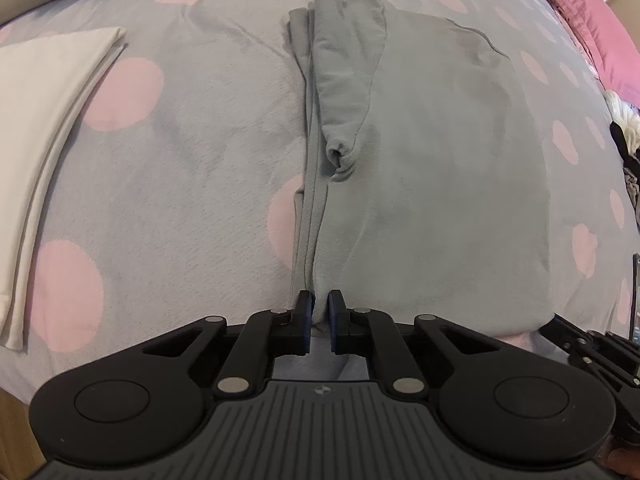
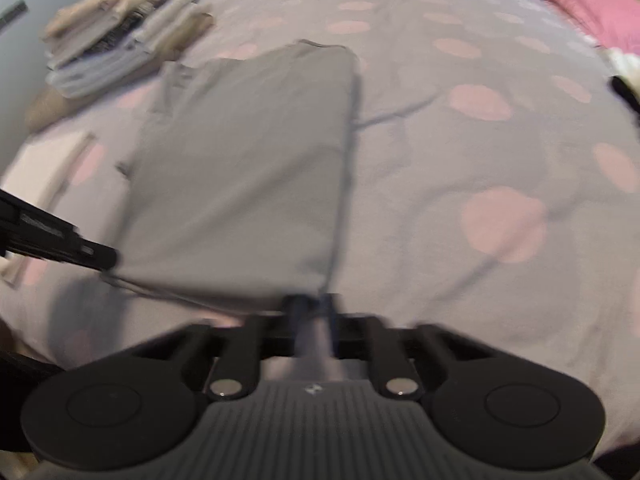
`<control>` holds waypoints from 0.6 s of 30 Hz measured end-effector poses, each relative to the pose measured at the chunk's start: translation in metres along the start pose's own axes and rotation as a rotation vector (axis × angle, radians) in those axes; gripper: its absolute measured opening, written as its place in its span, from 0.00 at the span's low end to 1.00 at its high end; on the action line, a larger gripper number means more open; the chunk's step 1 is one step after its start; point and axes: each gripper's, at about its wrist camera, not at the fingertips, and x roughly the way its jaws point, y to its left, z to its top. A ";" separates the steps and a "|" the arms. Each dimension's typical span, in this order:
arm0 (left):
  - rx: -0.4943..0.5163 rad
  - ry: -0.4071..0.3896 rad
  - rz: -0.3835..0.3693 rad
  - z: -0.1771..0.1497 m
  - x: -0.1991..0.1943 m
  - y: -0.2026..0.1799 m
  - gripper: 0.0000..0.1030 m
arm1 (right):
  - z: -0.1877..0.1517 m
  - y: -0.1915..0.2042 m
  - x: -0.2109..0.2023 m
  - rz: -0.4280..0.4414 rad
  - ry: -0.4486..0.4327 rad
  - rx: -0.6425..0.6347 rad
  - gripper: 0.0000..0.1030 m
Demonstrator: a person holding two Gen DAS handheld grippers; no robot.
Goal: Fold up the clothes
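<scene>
A grey shirt (image 1: 432, 168) lies partly folded on the bed, its sleeve (image 1: 344, 92) laid back over the left fold. My left gripper (image 1: 319, 312) is shut on the near left corner of the grey shirt, cloth pinched between its blue pads. In the right wrist view the grey shirt (image 2: 248, 168) stretches away as a long flat panel. My right gripper (image 2: 311, 304) is shut on its near right corner; this view is motion-blurred. The left gripper's black body (image 2: 52, 240) shows at that view's left edge.
The bed cover (image 1: 192, 184) is grey with pink dots. A folded white garment (image 1: 44, 128) lies to the left. A stack of folded clothes (image 2: 120, 40) sits at the far left corner. A pink pillow (image 2: 580, 4) lies at the far right.
</scene>
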 end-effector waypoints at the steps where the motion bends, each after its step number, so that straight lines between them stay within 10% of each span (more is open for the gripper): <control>1: -0.002 0.000 0.000 0.000 0.000 0.000 0.06 | -0.001 -0.007 -0.001 -0.007 0.010 0.022 0.00; 8: 0.016 0.003 0.012 0.002 0.002 -0.002 0.06 | -0.011 -0.043 -0.005 0.097 0.040 0.152 0.07; 12: 0.026 0.001 0.020 0.001 0.001 -0.004 0.06 | -0.013 -0.026 -0.003 0.181 0.047 0.159 0.29; 18: 0.017 -0.001 0.008 0.000 0.002 -0.001 0.06 | -0.008 -0.004 0.004 0.137 0.059 0.137 0.26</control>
